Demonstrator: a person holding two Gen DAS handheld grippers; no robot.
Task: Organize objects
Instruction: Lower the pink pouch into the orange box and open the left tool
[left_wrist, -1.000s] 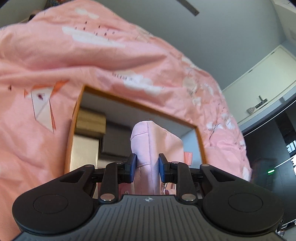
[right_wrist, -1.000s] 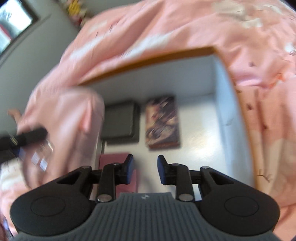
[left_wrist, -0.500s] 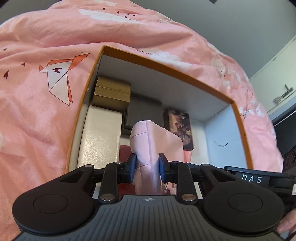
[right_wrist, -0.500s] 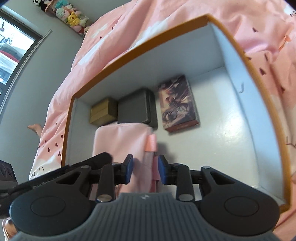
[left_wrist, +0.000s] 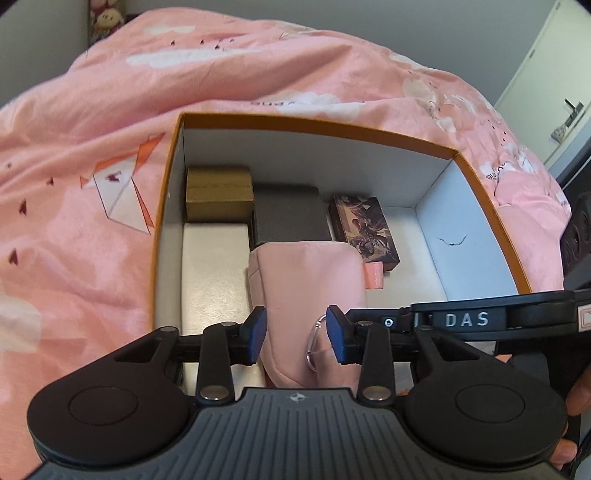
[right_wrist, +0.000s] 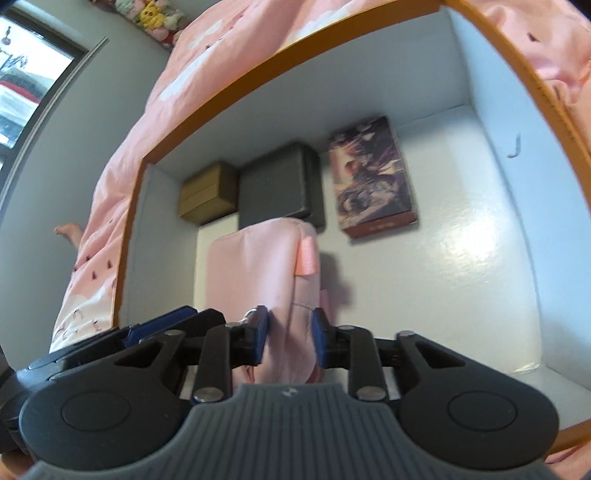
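A pink fabric pouch (left_wrist: 306, 280) lies inside an orange-rimmed white box (left_wrist: 295, 122) on a pink bedspread. My left gripper (left_wrist: 297, 334) stands around the pouch's near end with its jaws parted wider than before, the left pad just off the fabric; a metal clip shows by the right pad. My right gripper (right_wrist: 288, 341) is closed on the pouch (right_wrist: 258, 266) from the right side, both pads pressing the fabric. In the box (right_wrist: 295, 44) lie a gold box (left_wrist: 219, 194), a dark grey case (left_wrist: 290, 214), a picture-printed box (left_wrist: 364, 227) and a white box (left_wrist: 214, 273).
The pink bedspread (left_wrist: 81, 192) surrounds the box on all sides. The right part of the box floor (right_wrist: 461, 266) is bare white. Plush toys (right_wrist: 155, 18) and a window are at the far left of the right wrist view. A door (left_wrist: 554, 81) is at the far right.
Both grippers moved down into the box with the pouch. My left jaws widened from their tight hold. My right gripper came onto the pouch and closed on it.
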